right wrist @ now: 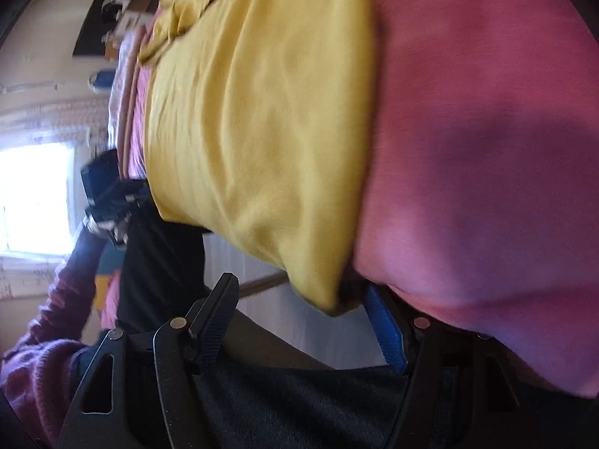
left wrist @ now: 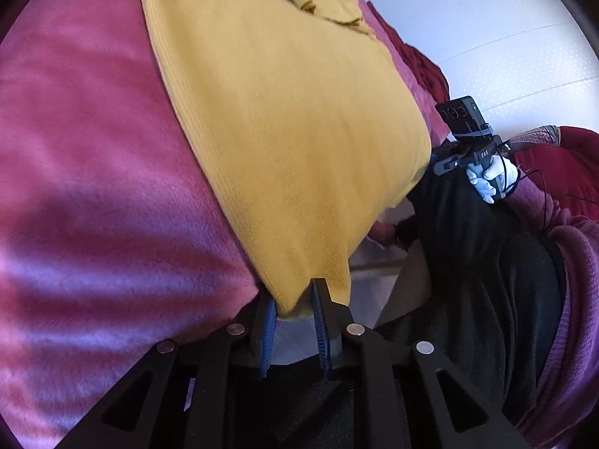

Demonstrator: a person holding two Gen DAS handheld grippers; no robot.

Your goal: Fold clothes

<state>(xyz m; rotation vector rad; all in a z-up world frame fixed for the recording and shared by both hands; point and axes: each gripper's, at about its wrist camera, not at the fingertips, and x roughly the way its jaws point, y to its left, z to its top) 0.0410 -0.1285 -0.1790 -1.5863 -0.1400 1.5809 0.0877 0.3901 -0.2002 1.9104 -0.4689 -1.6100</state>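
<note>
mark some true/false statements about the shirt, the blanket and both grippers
1. The shirt is yellow. True.
2. It lies on a green blanket. False: the blanket is pink.
3. The left gripper has the shirt's corner between its fingers. True.
4. The right gripper is shut tight. False: its jaws stand wide apart at the shirt's other corner.
5. The hand on the right gripper is bare. False: it wears a white glove.
</note>
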